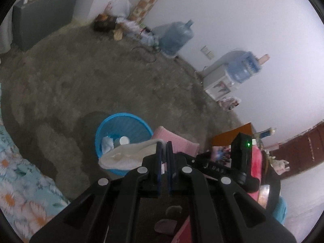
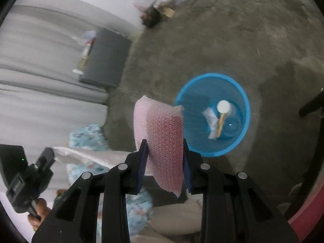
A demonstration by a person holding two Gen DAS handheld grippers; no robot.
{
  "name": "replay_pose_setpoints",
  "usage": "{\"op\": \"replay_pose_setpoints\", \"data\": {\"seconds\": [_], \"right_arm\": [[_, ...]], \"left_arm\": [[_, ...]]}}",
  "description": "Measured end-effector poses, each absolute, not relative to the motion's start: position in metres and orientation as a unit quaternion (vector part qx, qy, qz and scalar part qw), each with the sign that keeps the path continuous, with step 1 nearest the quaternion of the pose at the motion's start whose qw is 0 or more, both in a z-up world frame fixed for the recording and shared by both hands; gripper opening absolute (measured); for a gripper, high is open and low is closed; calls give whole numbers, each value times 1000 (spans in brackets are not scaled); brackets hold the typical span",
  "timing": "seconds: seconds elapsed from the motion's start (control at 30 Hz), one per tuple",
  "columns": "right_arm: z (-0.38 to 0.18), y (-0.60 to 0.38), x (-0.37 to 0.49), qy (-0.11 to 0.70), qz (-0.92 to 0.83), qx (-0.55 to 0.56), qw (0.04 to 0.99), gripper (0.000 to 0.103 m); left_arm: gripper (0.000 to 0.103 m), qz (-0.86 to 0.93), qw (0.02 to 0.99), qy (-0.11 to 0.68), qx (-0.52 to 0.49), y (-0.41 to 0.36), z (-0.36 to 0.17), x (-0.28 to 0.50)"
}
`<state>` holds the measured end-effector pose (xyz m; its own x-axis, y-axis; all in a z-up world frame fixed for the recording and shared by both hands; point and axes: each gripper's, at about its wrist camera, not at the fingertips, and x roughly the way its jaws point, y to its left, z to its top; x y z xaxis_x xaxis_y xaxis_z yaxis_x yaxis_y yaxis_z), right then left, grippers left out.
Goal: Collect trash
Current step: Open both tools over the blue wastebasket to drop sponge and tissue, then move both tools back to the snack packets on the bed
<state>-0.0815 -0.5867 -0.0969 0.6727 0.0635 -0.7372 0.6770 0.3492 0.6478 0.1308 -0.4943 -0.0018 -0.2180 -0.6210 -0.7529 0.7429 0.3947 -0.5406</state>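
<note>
A round blue mesh trash basket (image 1: 141,121) stands on the concrete floor and shows in the right wrist view too (image 2: 245,101). It holds crumpled white paper (image 2: 210,119) and a white cup (image 2: 222,106). My left gripper (image 1: 164,144) is shut on a cream cloth-like piece of trash (image 1: 127,154) that hangs over the basket's near rim. My right gripper (image 2: 164,141) is shut on a folded pink foam net sheet (image 2: 164,133), held above the floor just left of the basket. That sheet also shows in the left wrist view (image 1: 174,139).
A grey cabinet (image 1: 44,16) stands by the wall. Water jugs (image 1: 176,34) and a dispenser (image 1: 222,77) line the far wall, with litter (image 1: 113,24) in the corner. A floral bedsheet (image 1: 24,182) lies at the left. A cluttered stand (image 1: 269,162) is at the right.
</note>
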Motion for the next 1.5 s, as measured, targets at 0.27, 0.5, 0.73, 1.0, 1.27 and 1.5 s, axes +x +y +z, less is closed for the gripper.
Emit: {"op": "replay_pose_setpoints", "data": {"seconds": [0.27,0.5,0.73,1.0,1.27,1.5], "right_arm": [[-139,-614,-53,386,-255,517,721,37],[-169,-613,-61,402,-298,519,693,65],[-154,-583,-71,411,-316,470,714,71],[-91,-523,-70,389,-342,358,777,88],[-3,-452,-41,336,-356,222,843,95],[36,-391,-18,332,-367,128,859,95]], "left_arm": [[6,-517,628,571,116,-554,-55,137],[51,-497,623,592,119,-551,-82,130],[61,-521,647,545,116,-513,-38,118],[76,-530,703,464,96,-421,34,107],[82,-501,764,402,57,-303,98,100],[89,-484,807,338,21,-196,143,85]]}}
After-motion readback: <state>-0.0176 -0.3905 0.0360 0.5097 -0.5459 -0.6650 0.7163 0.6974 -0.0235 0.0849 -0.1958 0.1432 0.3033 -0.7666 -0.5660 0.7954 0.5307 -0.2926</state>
